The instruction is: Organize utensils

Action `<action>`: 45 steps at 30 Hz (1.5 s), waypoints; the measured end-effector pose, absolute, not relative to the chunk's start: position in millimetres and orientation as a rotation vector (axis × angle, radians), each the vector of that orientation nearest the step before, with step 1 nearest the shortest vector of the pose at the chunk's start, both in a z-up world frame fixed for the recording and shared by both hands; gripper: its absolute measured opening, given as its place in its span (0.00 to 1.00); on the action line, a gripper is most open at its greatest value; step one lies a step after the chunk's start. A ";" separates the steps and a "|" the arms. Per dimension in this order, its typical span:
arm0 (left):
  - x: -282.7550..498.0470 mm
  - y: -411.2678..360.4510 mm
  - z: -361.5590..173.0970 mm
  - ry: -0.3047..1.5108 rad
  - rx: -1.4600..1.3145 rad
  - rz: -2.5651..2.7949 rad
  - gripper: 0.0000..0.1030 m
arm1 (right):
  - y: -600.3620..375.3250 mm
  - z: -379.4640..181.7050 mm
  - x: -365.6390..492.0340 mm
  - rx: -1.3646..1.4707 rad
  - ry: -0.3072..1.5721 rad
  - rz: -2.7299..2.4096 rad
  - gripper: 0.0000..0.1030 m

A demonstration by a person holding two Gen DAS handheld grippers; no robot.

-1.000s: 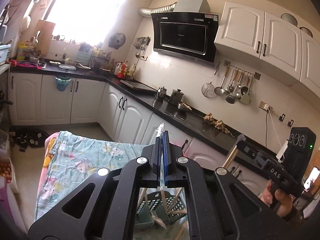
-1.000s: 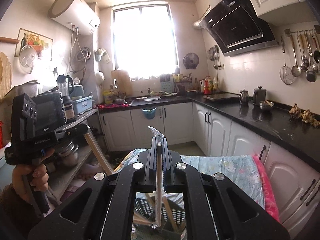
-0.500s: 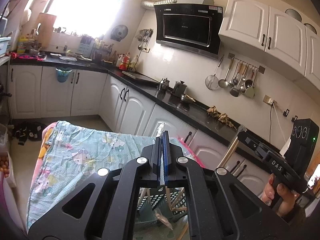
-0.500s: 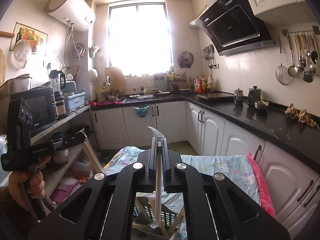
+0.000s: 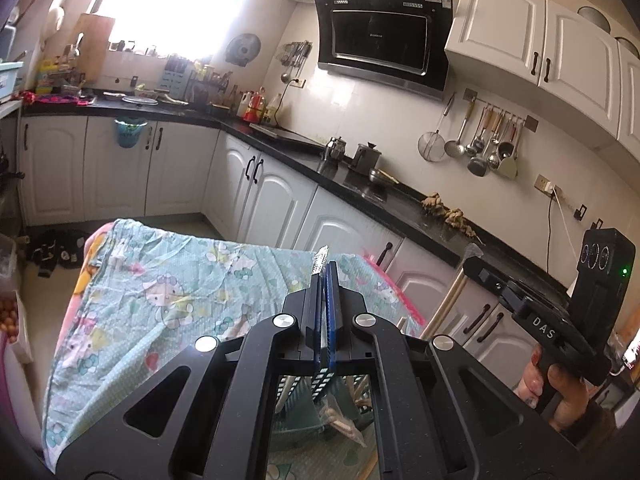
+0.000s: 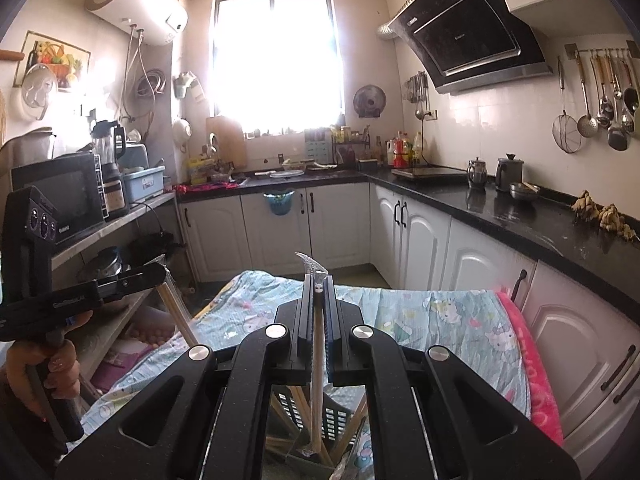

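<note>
Left gripper (image 5: 326, 276): jaws pinched narrow on a wrapped utensil (image 5: 321, 258). Crinkled clear wrapper tip sticks out past the fingertips; rest of it hangs below the gripper toward the green slotted basket (image 5: 296, 412). From the right wrist view it reads as a pale wooden stick, probably wrapped chopsticks, but the left view is too occluded to confirm.

Right gripper (image 6: 318, 280): jaws clamped on wrapped chopsticks (image 6: 317, 360), held near upright, wrapper end curling above the fingertips. Lower end runs down into the dark slotted basket (image 6: 332, 416) beneath, where more sticks lean at angles.

Both baskets sit on the table with the light-blue cartoon-print cloth (image 6: 420, 320), pink edge on its right side.

Each gripper shows in the other's view, held in a hand (image 6: 44, 364), stick angling down from it.

Black counter (image 6: 520, 220) runs along the right wall.
</note>
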State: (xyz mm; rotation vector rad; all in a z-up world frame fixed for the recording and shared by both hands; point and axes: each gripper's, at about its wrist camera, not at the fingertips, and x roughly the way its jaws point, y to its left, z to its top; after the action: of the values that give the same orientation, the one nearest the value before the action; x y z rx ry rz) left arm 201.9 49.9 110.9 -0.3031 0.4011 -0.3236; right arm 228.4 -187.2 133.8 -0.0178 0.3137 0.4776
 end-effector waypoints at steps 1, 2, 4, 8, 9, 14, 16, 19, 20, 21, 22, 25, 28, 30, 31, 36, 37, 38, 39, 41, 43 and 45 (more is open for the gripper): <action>202.1 49.8 108.8 0.404 -0.303 -0.323 0.00 | -186.1 131.1 229.3 -0.018 0.317 0.478 0.04; 202.2 49.7 107.2 0.406 -0.303 -0.321 0.00 | -185.4 128.7 229.5 -0.019 0.317 0.478 0.04; 203.1 50.6 102.6 0.414 -0.305 -0.319 0.00 | -182.3 124.1 230.2 -0.027 0.319 0.476 0.04; 204.7 51.5 94.1 0.430 -0.312 -0.318 0.00 | -176.7 114.1 232.7 -0.033 0.336 0.478 0.04; 204.9 51.2 92.5 0.434 -0.313 -0.320 0.00 | -176.4 111.8 233.0 -0.033 0.339 0.479 0.04; 207.2 50.3 82.2 0.455 -0.314 -0.323 0.00 | -172.2 100.2 236.1 -0.024 0.366 0.483 0.04; 208.3 50.1 78.4 0.466 -0.315 -0.323 0.00 | -171.0 96.1 237.2 -0.022 0.381 0.485 0.05; 209.3 49.3 74.4 0.483 -0.314 -0.323 0.00 | -170.5 90.7 239.0 -0.015 0.406 0.482 0.05; 209.2 49.1 73.2 0.487 -0.314 -0.323 0.00 | -170.4 90.0 239.1 -0.015 0.410 0.482 0.05; 209.0 49.1 72.3 0.492 -0.313 -0.323 0.00 | -170.0 88.7 238.9 -0.016 0.416 0.480 0.05; 208.7 49.3 71.8 0.494 -0.313 -0.322 0.01 | -170.1 88.1 239.1 -0.016 0.421 0.481 0.05; 207.0 49.8 71.5 0.494 -0.314 -0.320 0.14 | -171.6 86.0 239.7 -0.012 0.445 0.478 0.08; 204.1 51.8 72.6 0.491 -0.316 -0.314 0.22 | -174.0 85.3 237.1 -0.004 0.453 0.474 0.28; 200.5 54.0 74.4 0.485 -0.319 -0.312 0.27 | -175.7 86.5 234.3 0.003 0.451 0.473 0.35; 199.2 55.1 75.2 0.482 -0.321 -0.309 0.34 | -177.0 86.7 233.5 0.008 0.453 0.472 0.38; 188.5 62.8 82.2 0.462 -0.329 -0.291 0.53 | -182.8 91.3 227.3 0.016 0.446 0.467 0.43; 185.7 64.5 83.9 0.456 -0.333 -0.290 0.58 | -183.7 92.7 225.2 0.016 0.443 0.467 0.44; 183.3 65.8 85.3 0.451 -0.335 -0.287 0.64 | -184.2 93.9 223.6 0.017 0.440 0.467 0.46; 180.2 67.4 86.5 0.445 -0.336 -0.281 0.67 | -185.5 95.7 221.0 0.020 0.436 0.467 0.48; 174.7 69.7 88.4 0.439 -0.336 -0.269 0.77 | -188.9 98.0 216.8 0.022 0.430 0.467 0.50; 168.1 72.9 90.1 0.432 -0.342 -0.264 0.83 | -191.3 99.5 211.3 0.018 0.425 0.466 0.51; 161.4 75.3 90.8 0.425 -0.342 -0.260 0.87 | -194.5 100.5 206.4 0.020 0.424 0.465 0.52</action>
State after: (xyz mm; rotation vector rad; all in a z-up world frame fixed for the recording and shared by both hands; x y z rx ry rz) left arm 161.4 75.3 90.8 -0.3423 0.4253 -0.2603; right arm 206.4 -194.5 100.5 0.0203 0.4244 0.4653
